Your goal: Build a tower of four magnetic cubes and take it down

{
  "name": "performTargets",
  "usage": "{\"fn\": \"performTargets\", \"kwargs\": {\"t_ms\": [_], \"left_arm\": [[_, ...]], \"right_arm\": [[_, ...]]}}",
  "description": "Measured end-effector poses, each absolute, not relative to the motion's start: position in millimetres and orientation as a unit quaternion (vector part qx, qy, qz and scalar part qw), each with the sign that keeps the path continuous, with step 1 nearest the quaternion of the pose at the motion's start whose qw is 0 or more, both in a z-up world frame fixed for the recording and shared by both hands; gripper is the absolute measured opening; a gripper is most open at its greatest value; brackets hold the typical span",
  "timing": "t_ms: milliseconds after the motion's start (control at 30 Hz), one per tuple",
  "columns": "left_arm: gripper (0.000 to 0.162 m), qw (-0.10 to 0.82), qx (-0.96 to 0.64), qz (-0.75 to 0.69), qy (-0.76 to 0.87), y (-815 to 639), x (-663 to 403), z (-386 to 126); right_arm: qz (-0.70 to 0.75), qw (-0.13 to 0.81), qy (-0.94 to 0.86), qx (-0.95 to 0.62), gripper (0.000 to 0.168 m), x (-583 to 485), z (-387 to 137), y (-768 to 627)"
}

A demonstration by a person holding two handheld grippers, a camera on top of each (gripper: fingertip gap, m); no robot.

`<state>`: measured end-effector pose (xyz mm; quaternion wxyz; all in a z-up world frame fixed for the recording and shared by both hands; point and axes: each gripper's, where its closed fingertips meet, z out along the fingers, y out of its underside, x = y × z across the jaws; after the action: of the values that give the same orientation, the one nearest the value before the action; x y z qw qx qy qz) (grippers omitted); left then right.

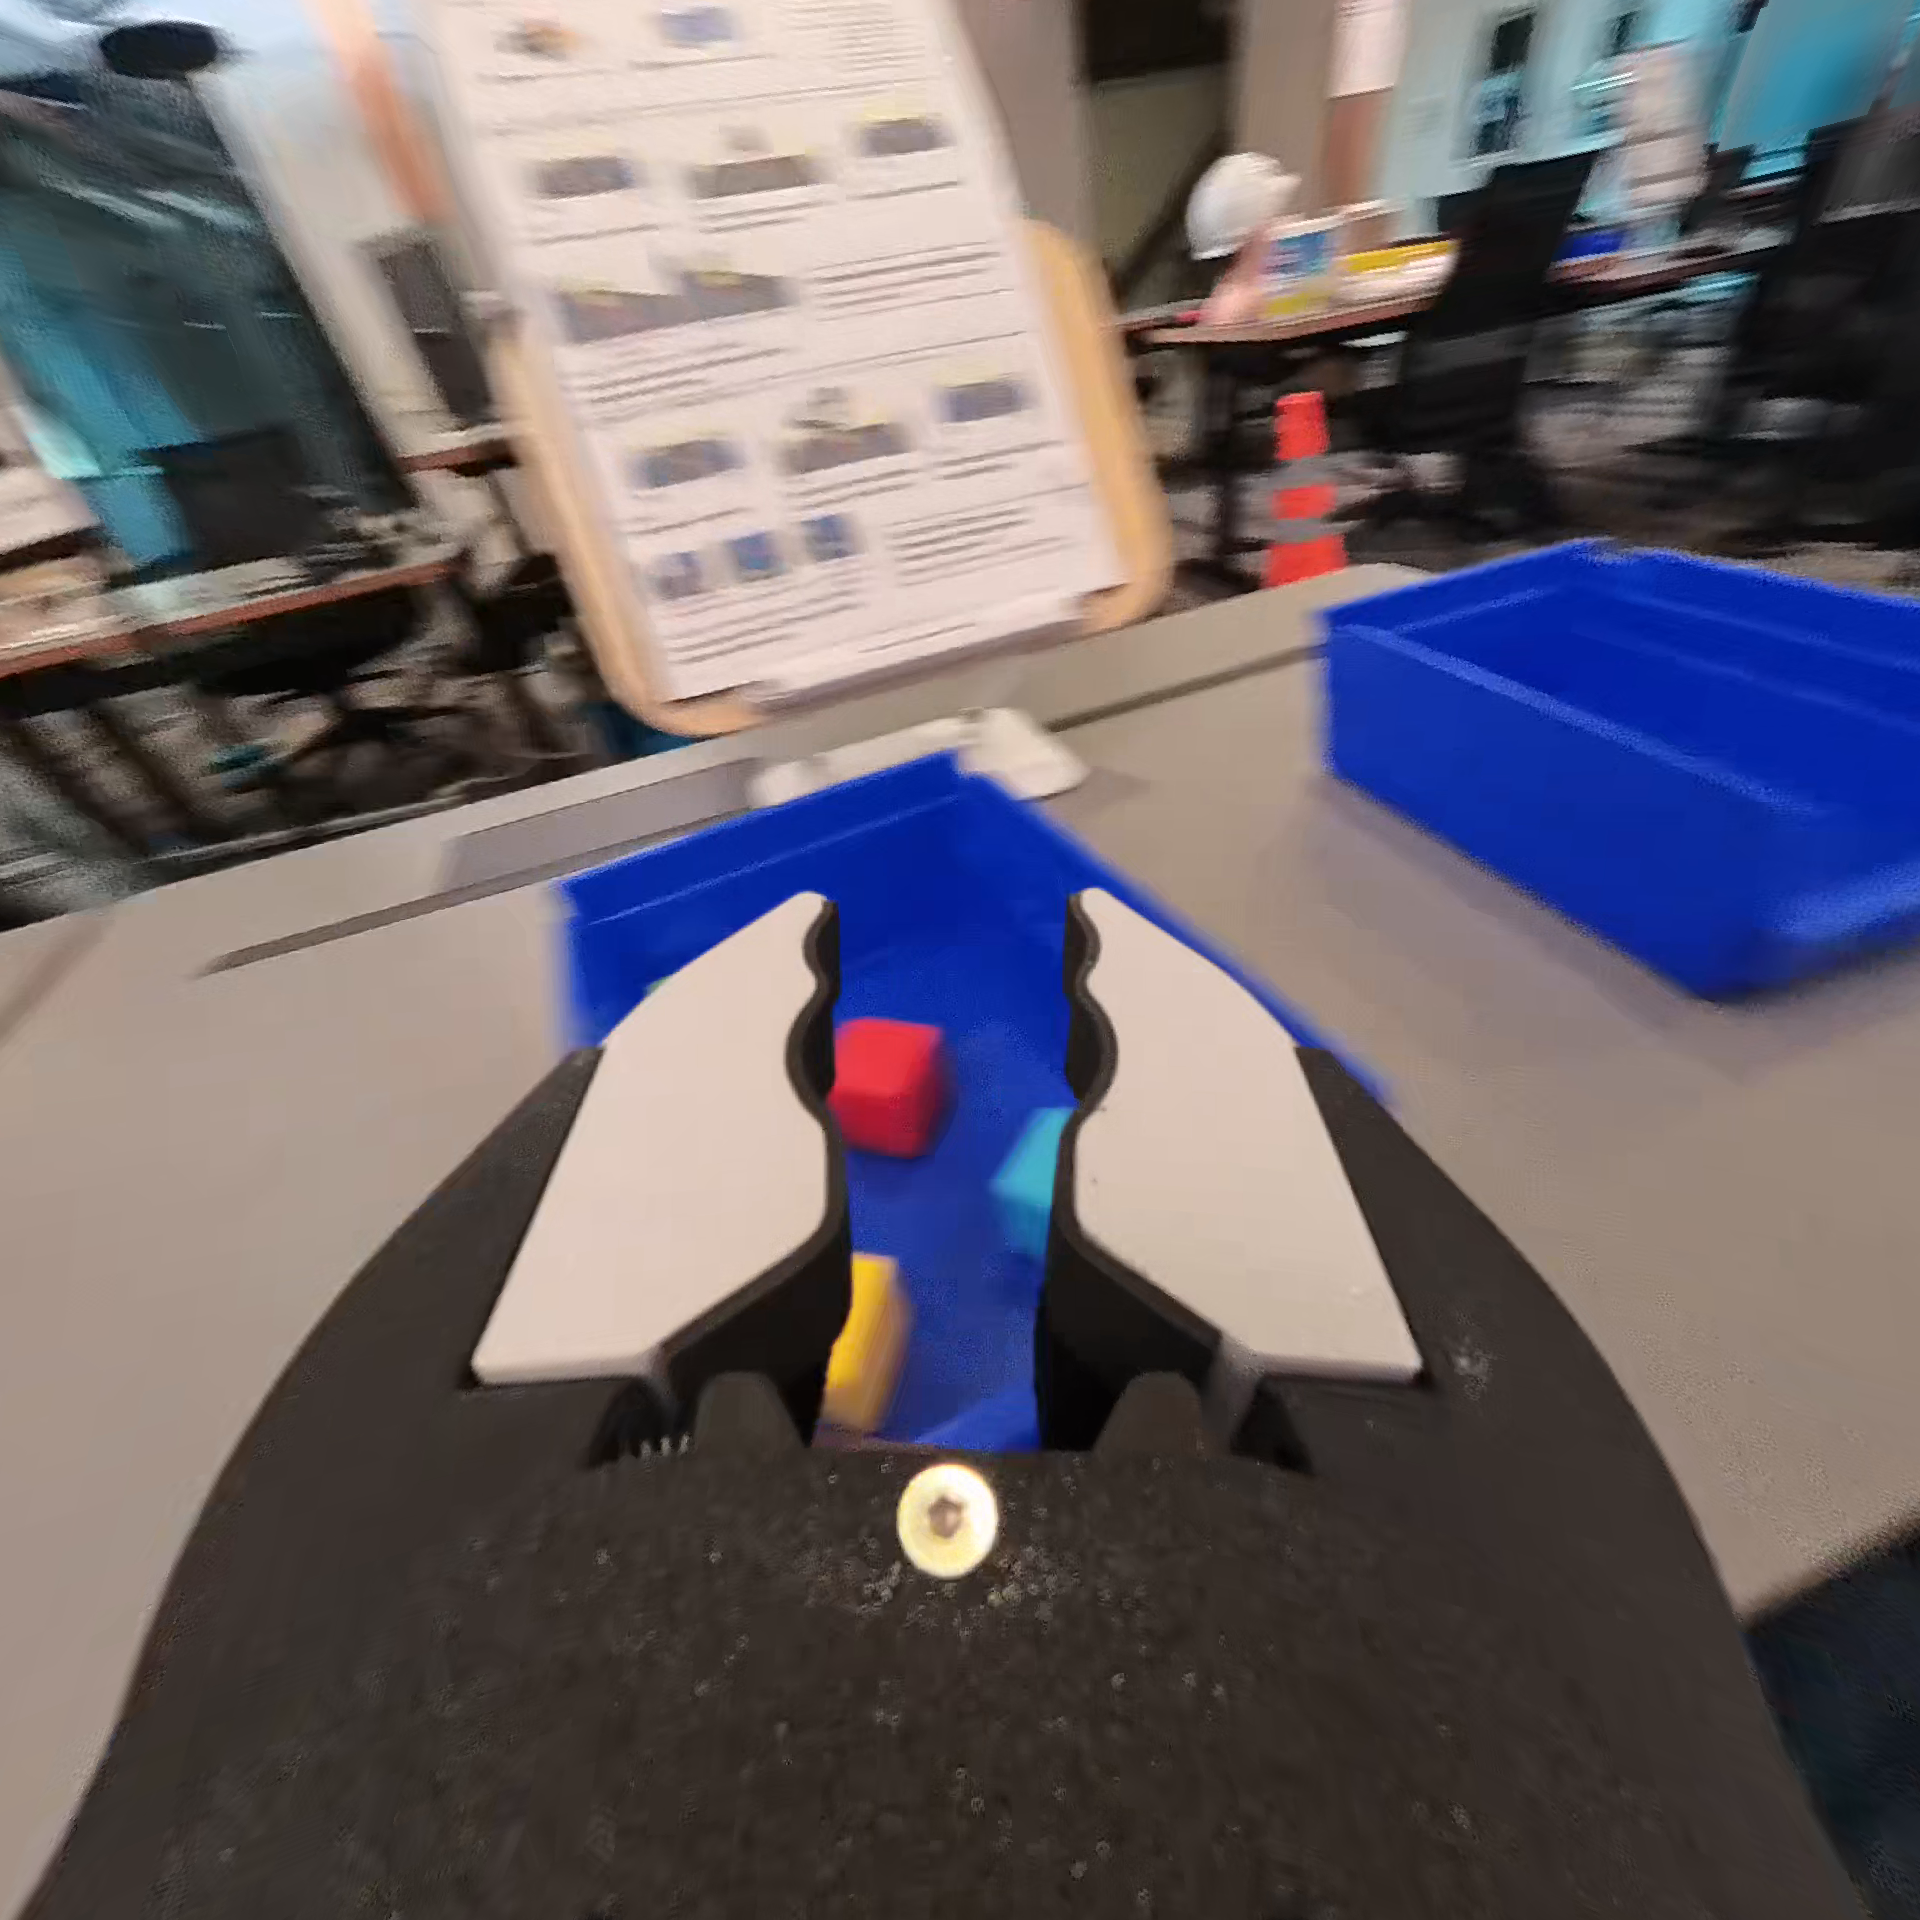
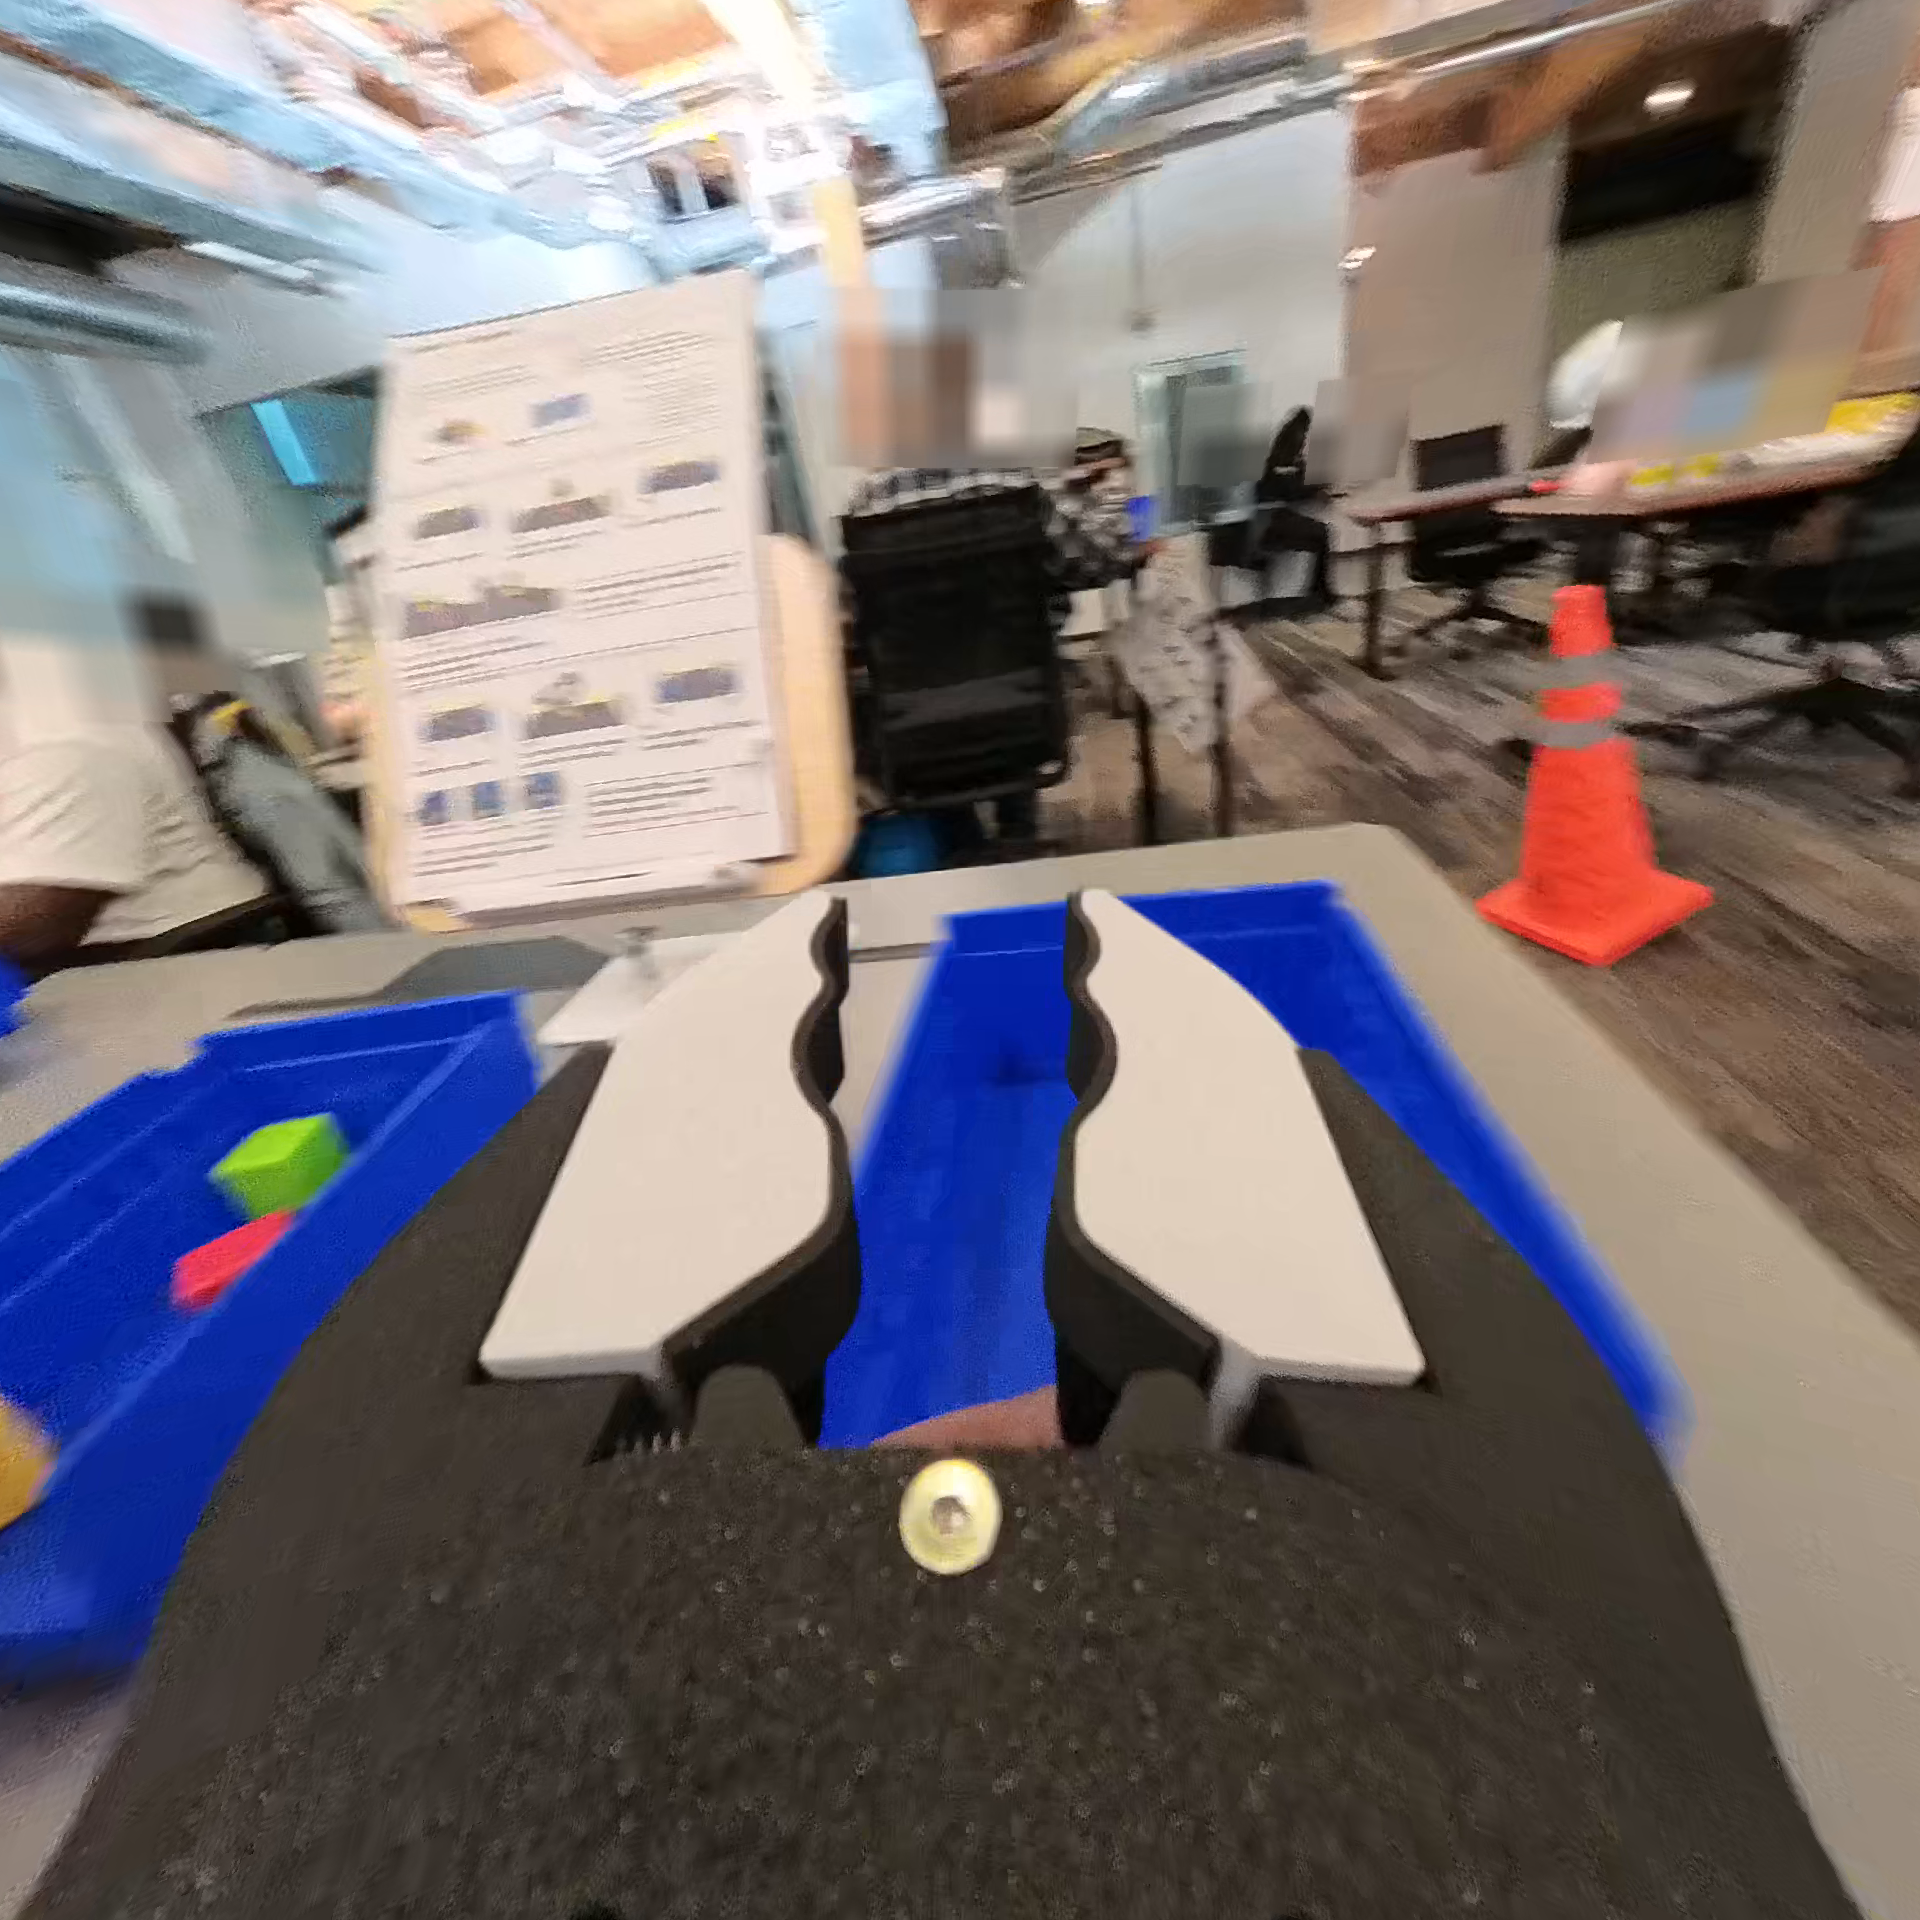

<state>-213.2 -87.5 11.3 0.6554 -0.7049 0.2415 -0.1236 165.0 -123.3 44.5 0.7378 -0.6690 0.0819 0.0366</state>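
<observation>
both tongs, left gripper [image 1: 948, 925] and right gripper [image 2: 954, 925], spread and empty; smooth red cube [image 1: 885, 1086], probably plastic, in a blue bin [image 1: 727, 883].

The left gripper [image 1: 948, 925] points toward twelve o'clock and tips slightly downward, its grey fingers [image 1: 717, 1122] spread with nothing between them. The right gripper [image 2: 951, 920] also aims at twelve o'clock, held about level, its fingers [image 2: 1205, 1132] likewise parted and empty.

Red cube [image 1: 886, 1086], cyan cube [image 1: 1031, 1179], yellow cube [image 1: 864, 1340] (unstacked) in blue bin [image 1: 914, 831].
</observation>
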Motion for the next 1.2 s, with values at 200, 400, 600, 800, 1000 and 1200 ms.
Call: {"fn": "performTargets", "kwargs": {"t_ms": [200,400,600,800,1000,1200], "left_arm": [[0.040,0.596,-0.775,-0.187,0.100,-55.3,-311.6,-40.7],[0.048,0.549,-0.806,-0.182,0.123,-53.2,-299.8,-98.4],[0.029,0.540,-0.821,-0.154,0.105,-47.8,-302.9,-118.8],[0.004,0.540,-0.831,-0.114,0.071,-38.7,-328.0,-115.2],[0.004,0.555,-0.826,-0.077,0.060,-15.1,-389.0,-100.2],[0.004,0.574,-0.816,-0.054,0.056,8.4,-475.5,-92.2]], "right_arm": [[0.188,0.649,-0.064,-0.734,0.038,-52.3,-16.1,-83.7],[0.148,0.583,-0.087,-0.794,0.039,-127.8,-93.6,-78.7],[0.115,0.572,-0.019,-0.812,0.016,-126.3,-118.3,-68.5],[0.072,0.575,0.036,-0.814,0.004,-140.1,-118.4,-63.8],[0.060,0.603,0.037,-0.795,0.004,-201.7,-99.1,-46.2],[0.052,0.612,-0.021,-0.789,0.006,-287.1,-95.3,-15.1]]}}
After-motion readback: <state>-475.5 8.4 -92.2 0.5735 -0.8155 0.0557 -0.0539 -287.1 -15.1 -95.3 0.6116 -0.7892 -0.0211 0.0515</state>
